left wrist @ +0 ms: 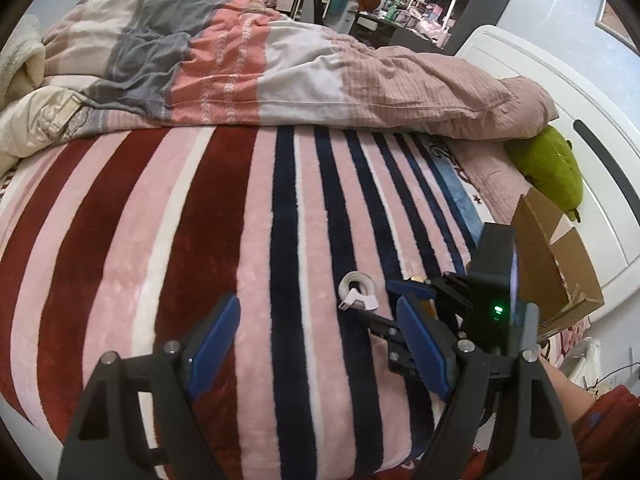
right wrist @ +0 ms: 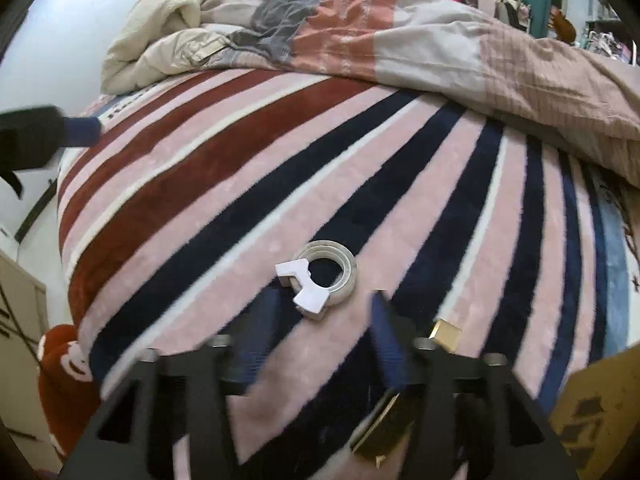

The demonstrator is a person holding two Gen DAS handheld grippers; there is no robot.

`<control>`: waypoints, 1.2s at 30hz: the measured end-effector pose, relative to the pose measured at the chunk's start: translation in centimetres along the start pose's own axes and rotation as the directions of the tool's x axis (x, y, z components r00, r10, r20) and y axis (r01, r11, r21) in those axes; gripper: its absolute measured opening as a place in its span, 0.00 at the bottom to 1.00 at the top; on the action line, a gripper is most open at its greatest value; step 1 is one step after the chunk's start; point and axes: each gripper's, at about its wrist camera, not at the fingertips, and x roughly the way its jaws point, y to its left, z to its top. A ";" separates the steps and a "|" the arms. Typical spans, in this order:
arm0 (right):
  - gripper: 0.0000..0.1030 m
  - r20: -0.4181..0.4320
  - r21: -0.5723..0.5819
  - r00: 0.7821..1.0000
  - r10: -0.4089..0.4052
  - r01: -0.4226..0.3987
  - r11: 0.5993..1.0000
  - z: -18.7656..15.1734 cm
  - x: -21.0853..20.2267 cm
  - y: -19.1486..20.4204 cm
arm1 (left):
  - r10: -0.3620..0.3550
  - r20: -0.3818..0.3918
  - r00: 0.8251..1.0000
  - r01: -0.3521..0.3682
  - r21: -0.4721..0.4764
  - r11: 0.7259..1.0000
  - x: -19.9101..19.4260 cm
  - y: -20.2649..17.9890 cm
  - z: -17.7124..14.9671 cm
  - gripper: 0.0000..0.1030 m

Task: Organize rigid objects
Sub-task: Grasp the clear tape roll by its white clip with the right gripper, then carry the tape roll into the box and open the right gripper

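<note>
My right gripper [right wrist: 324,320] is blurred, and its fingers hide most of the gold box [right wrist: 444,334]. The carton [right wrist: 600,412] is cut by the frame edge.

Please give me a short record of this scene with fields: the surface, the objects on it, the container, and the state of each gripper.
surface: pink plush blanket with dark red and navy stripes, spread over a bed
object 1: white roll of tape in a white plastic dispenser, lying flat on the blanket
object 2: small gold-coloured rectangular box, partly hidden behind the right gripper
container: open brown cardboard box, at the bed edge
left gripper: jaws open, empty
right gripper: jaws open, just short of the tape roll
</note>
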 end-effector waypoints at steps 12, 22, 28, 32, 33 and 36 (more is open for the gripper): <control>0.35 0.048 -0.075 0.998 0.036 -0.033 0.997 0.2 1.2 0.4 | 0.009 -0.026 1.000 -0.009 -0.016 1.000 0.6 0.3 0.2 0.76; 0.35 0.192 -0.143 0.971 0.141 -0.114 0.983 1.1 -9.4 2.3 | -0.194 -0.039 0.980 0.196 0.063 0.979 0.3 -5.9 2.0 0.67; 0.35 0.297 -0.118 0.950 0.096 -0.064 0.991 0.1 -15.6 0.2 | -0.320 -0.075 0.944 0.328 0.139 0.935 0.9 -12.2 4.1 0.45; 0.35 0.341 -0.073 0.939 0.036 -0.012 0.997 -1.4 -18.7 -2.5 | -0.374 -0.121 0.919 0.393 0.215 0.894 1.8 -17.7 5.1 0.32; 0.35 0.346 -0.051 0.938 0.021 -0.003 0.999 -1.9 -19.3 -3.5 | -0.378 -0.135 0.916 0.400 0.235 0.886 2.3 -19.2 5.3 0.32; 0.35 0.348 0.007 0.937 -0.024 0.023 1.000 -3.2 -20.9 -6.2 | -0.384 -0.176 0.906 0.420 0.269 0.867 3.8 -22.8 5.4 0.31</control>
